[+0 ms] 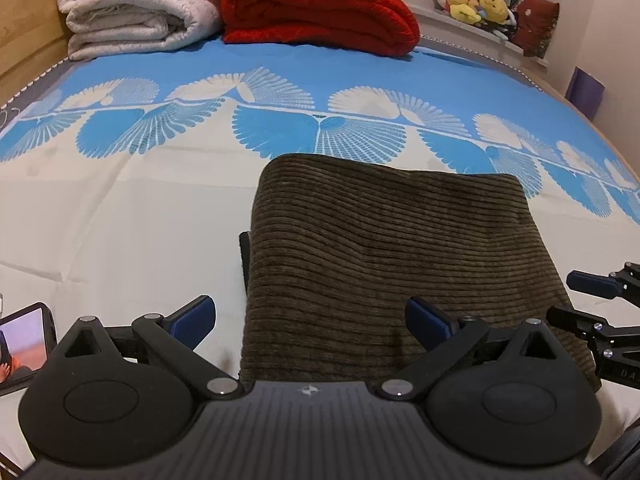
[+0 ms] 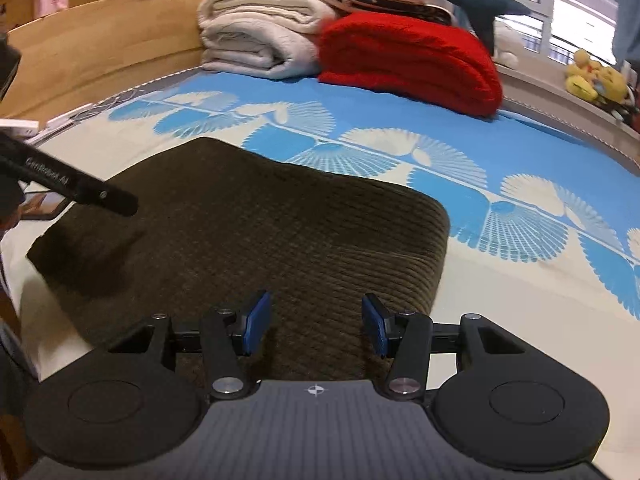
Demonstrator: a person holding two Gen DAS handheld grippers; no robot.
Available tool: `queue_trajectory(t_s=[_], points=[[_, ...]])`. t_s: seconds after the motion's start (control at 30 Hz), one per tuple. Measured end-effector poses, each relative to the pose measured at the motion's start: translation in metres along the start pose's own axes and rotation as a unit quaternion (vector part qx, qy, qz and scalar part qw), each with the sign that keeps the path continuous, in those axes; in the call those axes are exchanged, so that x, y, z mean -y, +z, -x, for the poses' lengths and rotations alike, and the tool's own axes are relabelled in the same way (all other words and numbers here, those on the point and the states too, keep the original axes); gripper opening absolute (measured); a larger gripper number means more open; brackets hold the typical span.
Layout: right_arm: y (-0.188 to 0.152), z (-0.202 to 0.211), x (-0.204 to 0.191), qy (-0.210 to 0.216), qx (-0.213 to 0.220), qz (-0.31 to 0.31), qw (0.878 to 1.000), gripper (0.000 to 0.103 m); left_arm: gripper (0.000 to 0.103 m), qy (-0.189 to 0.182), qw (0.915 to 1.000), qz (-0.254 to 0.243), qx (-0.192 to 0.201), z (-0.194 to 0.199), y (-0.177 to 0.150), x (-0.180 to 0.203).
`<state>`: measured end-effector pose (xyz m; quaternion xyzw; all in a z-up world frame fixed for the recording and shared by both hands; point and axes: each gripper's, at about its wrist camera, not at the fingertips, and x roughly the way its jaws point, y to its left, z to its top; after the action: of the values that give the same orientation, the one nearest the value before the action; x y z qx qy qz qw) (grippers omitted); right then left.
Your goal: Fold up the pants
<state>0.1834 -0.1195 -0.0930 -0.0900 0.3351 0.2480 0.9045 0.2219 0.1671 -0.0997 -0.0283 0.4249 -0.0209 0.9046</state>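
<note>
Your left tongs [image 1: 310, 322] are spread wide, holding nothing; your right tongs [image 2: 316, 326] gape narrower, empty, both above the folded brown corduroy pants [image 1: 400, 248] lying on the blue-and-white patterned bed [image 1: 120, 208].

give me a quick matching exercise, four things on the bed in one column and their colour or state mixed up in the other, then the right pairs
Things:
1. pants
2. blanket beside the white bedding
3. left gripper
4. bedsheet

Descriptions:
A. bright red, folded
B. blue and cream with a fan pattern
C. brown corduroy, folded into a rectangle
D. open, jaws wide, gripping nothing

Pairs: 1-C, 2-A, 3-D, 4-B
</note>
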Motion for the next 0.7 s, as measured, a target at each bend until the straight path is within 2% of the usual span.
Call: queue_trajectory(t_s=[0.1,0.17,0.2,0.27,0.33,0.37,0.47,0.53,0.63,0.7], points=[[-0.001,0.003,-0.003,0.013,0.001,0.011,1.0,0.052,0.102,0.003,0.9999,-0.013,-0.006,-0.004,-0.003,0.004],[-0.002,0.003,-0.006,0.02,-0.004,0.023,1.0,0.053,0.102,0.02,0.9991,-0.029,-0.025,-0.015,-0.009,0.007],[-0.004,0.0,-0.007,0.023,-0.015,0.028,0.999,0.054,0.103,0.029,0.998,-0.036,-0.042,-0.025,-0.013,0.008],[-0.013,-0.016,-0.01,0.023,-0.07,0.042,0.996,0.056,0.103,0.023,0.9985,-0.022,-0.044,-0.032,-0.018,0.004],[-0.019,-0.016,-0.016,0.013,-0.055,0.06,0.997,0.058,0.103,0.011,0.9987,-0.008,-0.048,-0.03,-0.013,-0.001],[-0.015,-0.012,-0.016,0.01,-0.049,0.063,0.997,0.062,0.103,0.008,0.999,-0.002,-0.044,-0.027,-0.011,-0.005],[-0.006,0.003,0.003,0.009,-0.007,-0.005,1.0,0.087,0.103,0.028,0.9992,0.011,-0.025,-0.023,-0.005,-0.013],[-0.004,0.004,0.022,-0.006,-0.001,-0.054,0.999,0.09,0.103,0.034,0.9988,0.023,-0.027,-0.028,0.0,-0.02],[-0.01,-0.016,0.056,-0.023,-0.055,-0.148,0.987,0.09,0.103,0.005,0.9973,0.046,-0.057,-0.046,0.007,-0.026],[-0.019,-0.039,0.076,0.021,-0.104,-0.225,0.968,0.092,0.1,-0.026,0.9953,0.055,-0.076,-0.057,0.01,-0.025]])
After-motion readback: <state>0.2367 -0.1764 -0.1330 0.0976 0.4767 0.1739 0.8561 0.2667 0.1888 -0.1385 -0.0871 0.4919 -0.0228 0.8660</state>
